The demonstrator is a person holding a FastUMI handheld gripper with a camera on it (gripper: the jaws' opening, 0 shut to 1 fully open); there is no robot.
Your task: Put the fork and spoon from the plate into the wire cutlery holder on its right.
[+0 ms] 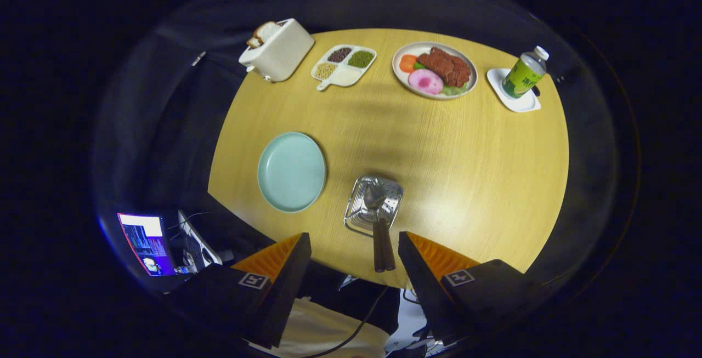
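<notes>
Desk [471, 182] of pale wood carries everything, with the wire cutlery holder [374, 205] as the reference. Left of the holder lies a pale green plate [292, 171], bare. In the holder lean the spoon [375, 196] and the fork [387, 245], dark handles side by side, pointing back toward the gripper [354, 251]. Its fingers [293, 270] stand wide apart, gripping nothing, the handles' ends between them untouched. Far beyond the holder sit a toaster [279, 51], a divided dish [344, 65], a food plate [434, 69] and a bottle [525, 73].
</notes>
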